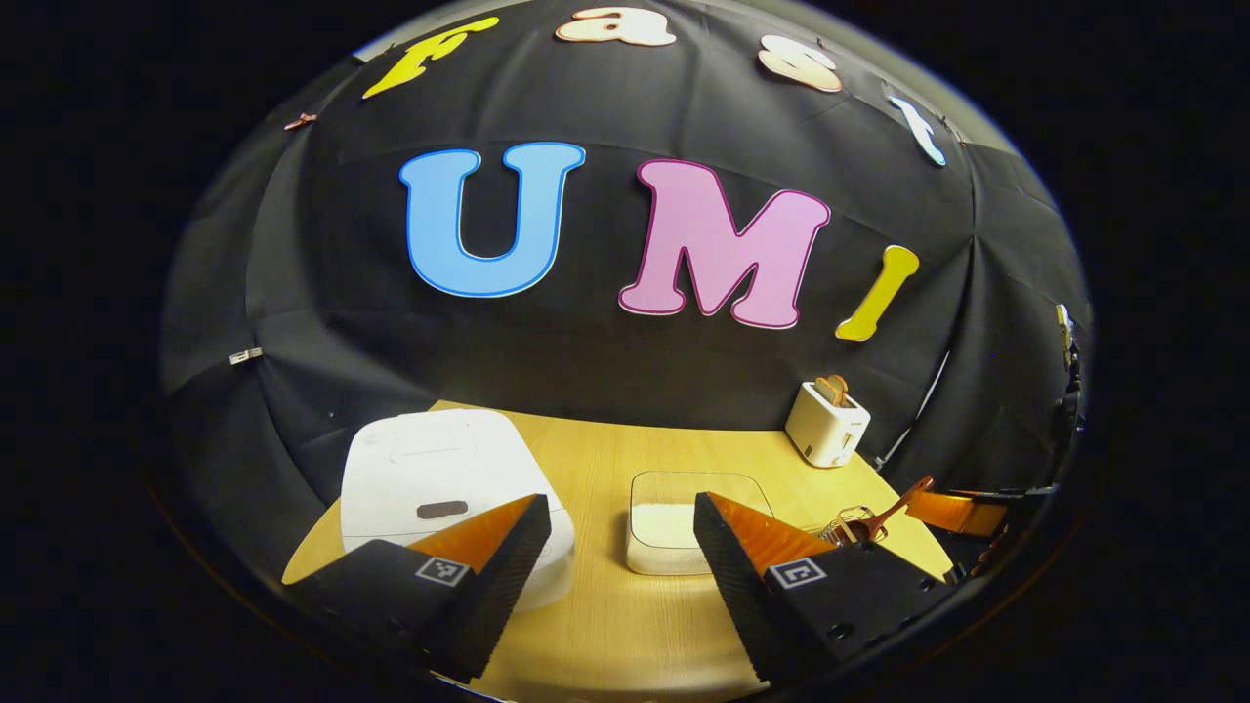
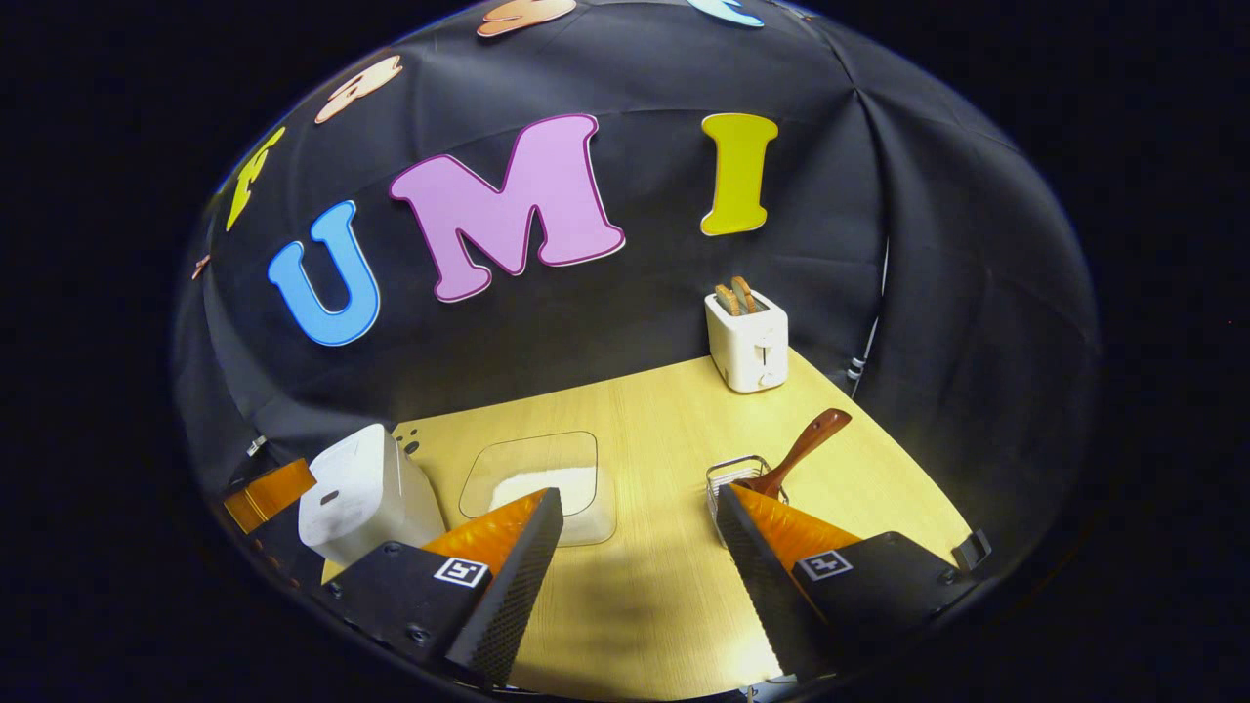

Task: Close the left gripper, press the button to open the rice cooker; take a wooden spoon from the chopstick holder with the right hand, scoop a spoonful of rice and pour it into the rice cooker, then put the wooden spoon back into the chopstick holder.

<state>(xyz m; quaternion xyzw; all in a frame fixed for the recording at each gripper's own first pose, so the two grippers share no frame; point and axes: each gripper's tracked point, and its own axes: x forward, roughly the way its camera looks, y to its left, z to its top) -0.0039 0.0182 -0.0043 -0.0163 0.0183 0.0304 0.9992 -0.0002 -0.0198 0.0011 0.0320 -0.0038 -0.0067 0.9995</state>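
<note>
1. Wood-grain yellow table (image 1: 605, 625) is lying under the left gripper (image 1: 622, 532), whose fingers are standing wide apart, gripping nothing; it is hovering near the white, rounded plastic rice cooker (image 1: 439, 478), lid down.
2. The right gripper (image 2: 640, 532) is likewise spread and empty, hanging above the table just before the wire chopstick holder (image 2: 734, 478) with its brown wooden spoon (image 2: 801, 451).
3. Between the two is sitting a clear square container of white rice (image 2: 547, 488).
4. Risk, as I judge it: pressing with spread fingers could straddle the dark oval button (image 1: 441, 510) and miss it.
5. Count: one cooker, one spoon, one holder, one rice container, one white toaster (image 2: 748, 340) holding two toast slices.
</note>
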